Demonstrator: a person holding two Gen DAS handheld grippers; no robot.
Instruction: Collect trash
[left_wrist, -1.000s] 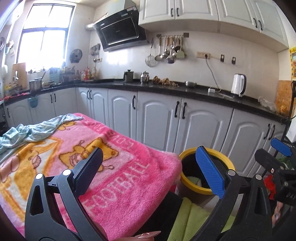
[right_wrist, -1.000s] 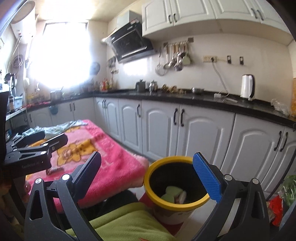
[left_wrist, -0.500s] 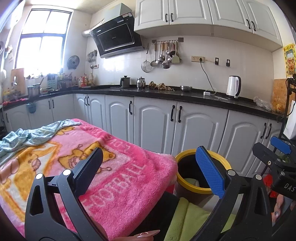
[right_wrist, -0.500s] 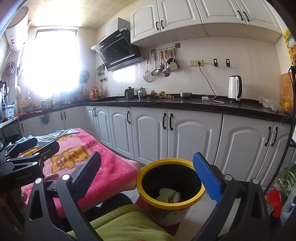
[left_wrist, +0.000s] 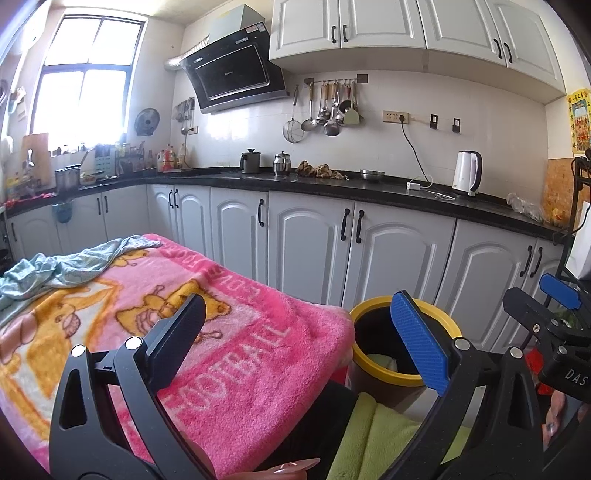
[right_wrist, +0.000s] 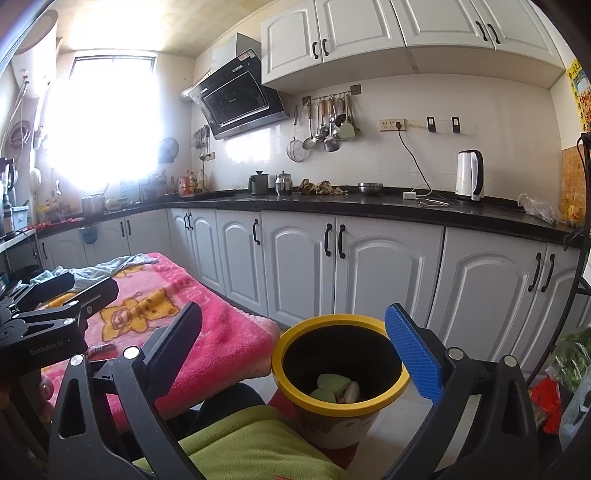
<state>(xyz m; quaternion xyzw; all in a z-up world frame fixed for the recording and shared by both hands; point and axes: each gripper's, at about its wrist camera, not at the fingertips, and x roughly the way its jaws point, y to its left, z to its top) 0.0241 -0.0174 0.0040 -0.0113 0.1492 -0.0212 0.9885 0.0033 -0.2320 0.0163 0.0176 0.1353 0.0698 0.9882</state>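
My left tongs (left_wrist: 299, 328) and right tongs (right_wrist: 295, 343) both hang apart and empty, raised over my lap. The bin (right_wrist: 341, 373) stands beside the blanket (left_wrist: 221, 332), scraps inside, near enough for drops. A small wrapper (right_wrist: 96, 348) lies on the blanket.

A yellow-rimmed black bin (right_wrist: 341, 354) stands by a pink blanket (left_wrist: 229, 354) with yellow cartoon figures.
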